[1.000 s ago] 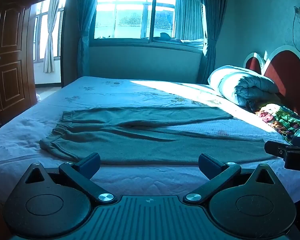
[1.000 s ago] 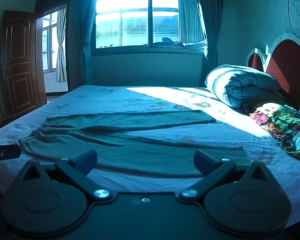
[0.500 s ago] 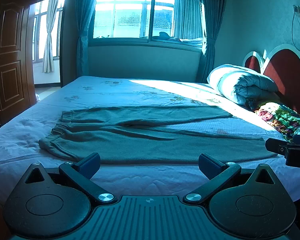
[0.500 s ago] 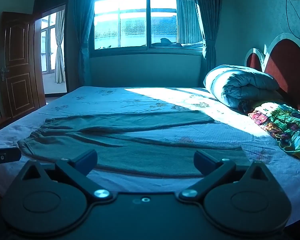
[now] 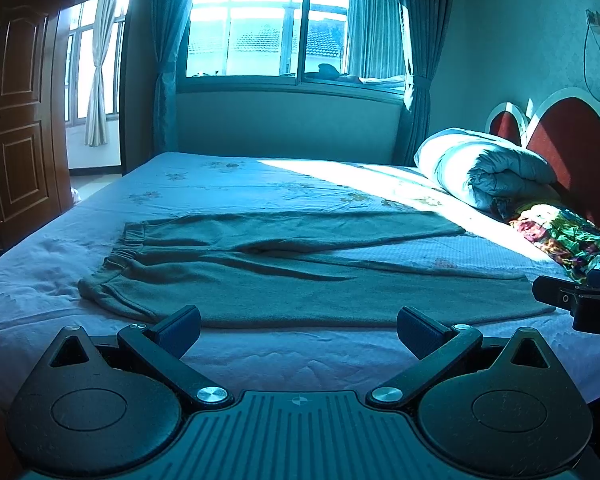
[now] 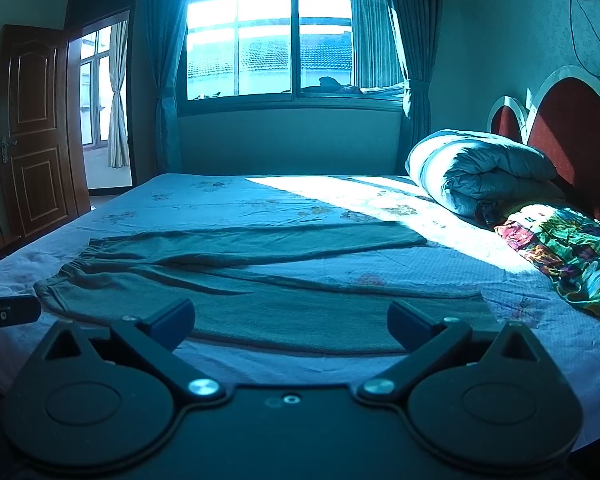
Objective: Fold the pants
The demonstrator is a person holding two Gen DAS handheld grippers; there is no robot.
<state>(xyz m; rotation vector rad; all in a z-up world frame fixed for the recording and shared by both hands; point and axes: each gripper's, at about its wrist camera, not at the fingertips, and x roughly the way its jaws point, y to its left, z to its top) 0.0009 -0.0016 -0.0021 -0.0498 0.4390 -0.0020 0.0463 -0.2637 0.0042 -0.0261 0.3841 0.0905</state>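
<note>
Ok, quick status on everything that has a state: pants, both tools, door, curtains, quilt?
Pants: spread flat on the bed, unfolded, legs apart.
Left tool: open, empty.
Right tool: open, empty.
Door: open.
Curtains: drawn aside.
Quilt: rolled up by the headboard.

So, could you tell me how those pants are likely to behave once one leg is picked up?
The pants lie flat with soft creases and a gathered waistband, so they will probably hang limp. The knit looks thick, perhaps easy to pinch. Both grippers, left and right, are open.
</note>
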